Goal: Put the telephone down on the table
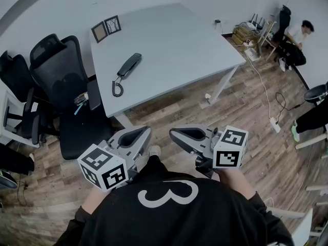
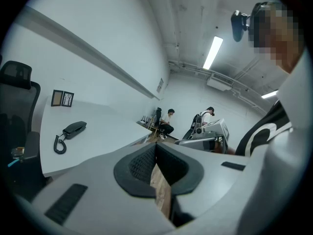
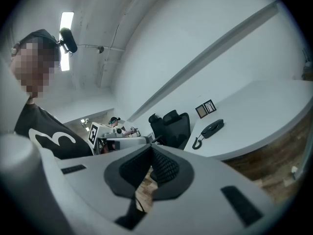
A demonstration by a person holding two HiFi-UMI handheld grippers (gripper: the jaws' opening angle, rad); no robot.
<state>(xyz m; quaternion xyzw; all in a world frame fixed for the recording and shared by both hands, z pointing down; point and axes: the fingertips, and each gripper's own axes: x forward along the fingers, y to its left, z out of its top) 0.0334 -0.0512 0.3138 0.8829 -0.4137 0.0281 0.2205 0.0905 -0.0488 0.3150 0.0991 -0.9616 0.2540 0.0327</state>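
A black telephone [image 1: 128,66] with a coiled cord lies on the pale grey table [image 1: 174,45], near its left edge. It also shows in the left gripper view [image 2: 73,129] and in the right gripper view [image 3: 211,128]. Both grippers are held close to the person's chest, well short of the table and over the wooden floor. My left gripper [image 1: 145,131] is shut with nothing in it, its pads [image 2: 146,163] meeting at the tip. My right gripper [image 1: 174,132] is likewise shut and empty [image 3: 150,150]. The two grippers point toward each other.
Two small picture frames [image 1: 106,28] stand at the table's far left corner. Black office chairs [image 1: 66,81] crowd the table's left side. A seated person [image 1: 294,40] is at the far right, and cables and a power strip [image 1: 275,125] lie on the floor.
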